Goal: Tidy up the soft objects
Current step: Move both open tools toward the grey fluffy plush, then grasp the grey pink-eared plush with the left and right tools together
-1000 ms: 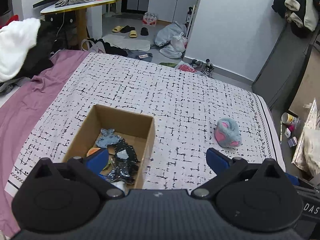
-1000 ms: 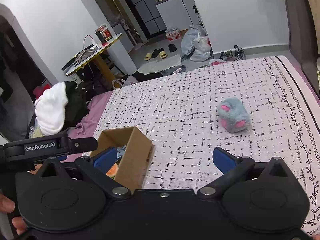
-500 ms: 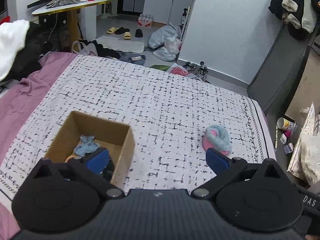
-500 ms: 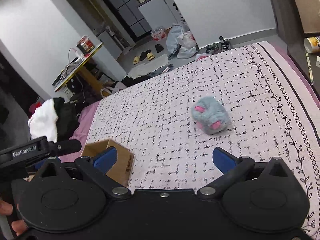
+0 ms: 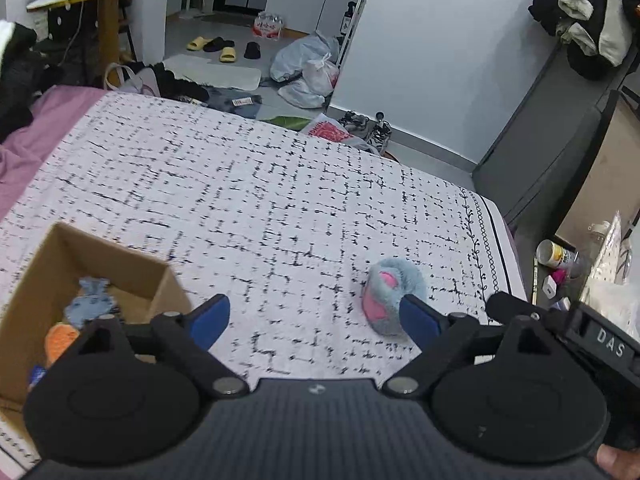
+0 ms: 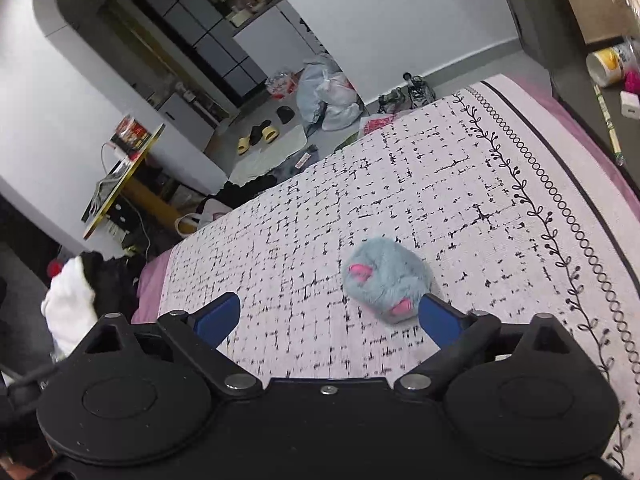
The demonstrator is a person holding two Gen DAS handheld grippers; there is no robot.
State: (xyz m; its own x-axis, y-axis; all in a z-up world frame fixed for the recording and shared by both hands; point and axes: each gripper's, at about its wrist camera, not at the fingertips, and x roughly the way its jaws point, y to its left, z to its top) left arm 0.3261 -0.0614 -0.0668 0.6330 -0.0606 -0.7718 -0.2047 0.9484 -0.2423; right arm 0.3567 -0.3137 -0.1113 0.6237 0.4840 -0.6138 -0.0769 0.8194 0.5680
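Blue-grey plush toy (image 6: 386, 278) lies on my bedspread (image 6: 460, 200) near its vine-bordered edge, well apart from the cardboard box (image 5: 30, 280). Right gripper (image 6: 330, 314) hovers spread wide beside it; left gripper (image 5: 314, 320) also wide, empty.

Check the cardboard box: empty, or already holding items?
Already holding items: the open cardboard box shows a blue-grey plush and something orange inside.

Plush toy (image 5: 390, 300) on bedspread (image 5: 260, 200), right of box (image 5: 44, 264).

Black tongs (image 6: 330, 316), blue fingertips (image 6: 218, 314)
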